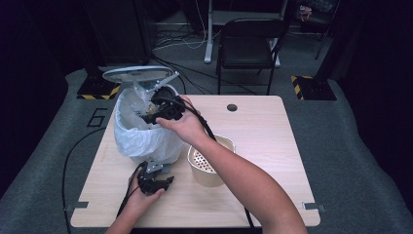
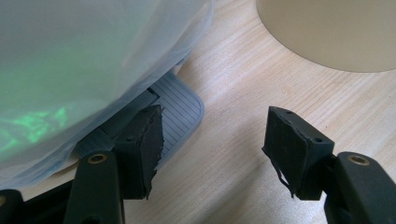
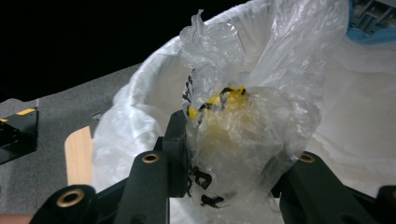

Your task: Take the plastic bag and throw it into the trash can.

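A pedal bin [image 1: 141,134] lined with a white bag [image 3: 140,102] stands on the table's left, its lid [image 1: 136,74] raised. My right gripper [image 1: 152,116] hovers over the bin's mouth. In the right gripper view this gripper [image 3: 231,156] is shut on a crumpled clear plastic wrapper [image 3: 233,107] with yellow and black print. My left gripper [image 1: 158,183] sits low at the bin's foot. It [image 2: 212,140] is open, and its left jaw lies on the grey ribbed pedal [image 2: 182,107].
A beige container [image 1: 212,165] with a perforated insert stands just right of the bin, and its wall [image 2: 327,32] is close ahead of the left gripper. Bare wooden table [image 1: 263,131] extends to the right. A black chair [image 1: 248,46] stands beyond the table's far edge.
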Tool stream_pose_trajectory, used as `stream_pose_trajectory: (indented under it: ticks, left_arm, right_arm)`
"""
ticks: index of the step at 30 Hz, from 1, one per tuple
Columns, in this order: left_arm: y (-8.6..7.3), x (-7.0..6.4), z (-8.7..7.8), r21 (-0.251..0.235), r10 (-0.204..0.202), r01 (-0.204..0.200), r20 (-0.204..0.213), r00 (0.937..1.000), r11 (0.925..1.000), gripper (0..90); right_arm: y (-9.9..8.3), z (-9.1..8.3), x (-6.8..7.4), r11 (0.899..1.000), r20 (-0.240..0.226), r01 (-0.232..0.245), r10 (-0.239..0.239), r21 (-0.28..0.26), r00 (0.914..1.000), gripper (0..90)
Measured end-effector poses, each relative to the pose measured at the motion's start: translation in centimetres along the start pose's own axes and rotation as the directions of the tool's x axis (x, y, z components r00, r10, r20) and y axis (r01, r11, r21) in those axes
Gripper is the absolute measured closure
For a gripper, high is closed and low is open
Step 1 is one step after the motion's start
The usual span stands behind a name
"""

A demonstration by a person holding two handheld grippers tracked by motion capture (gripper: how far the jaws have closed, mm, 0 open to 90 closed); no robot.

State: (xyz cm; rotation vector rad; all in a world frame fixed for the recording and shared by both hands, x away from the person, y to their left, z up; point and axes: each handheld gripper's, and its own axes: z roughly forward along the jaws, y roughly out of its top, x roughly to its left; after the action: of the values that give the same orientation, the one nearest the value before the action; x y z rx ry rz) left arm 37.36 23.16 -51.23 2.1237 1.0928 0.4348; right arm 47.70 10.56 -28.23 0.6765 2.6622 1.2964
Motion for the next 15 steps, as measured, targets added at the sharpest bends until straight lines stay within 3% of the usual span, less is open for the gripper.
stream_pose_trajectory:
  ticks: [15]
  left_arm:
    - [0.0,0.1,-0.1,0.013,0.006,-0.006,0.007,1.0,0.9999,37.4]
  right_arm:
    - [0.1,2.1,-0.5,1.0,0.045,-0.005,0.004,0.015,0.999,62.1]
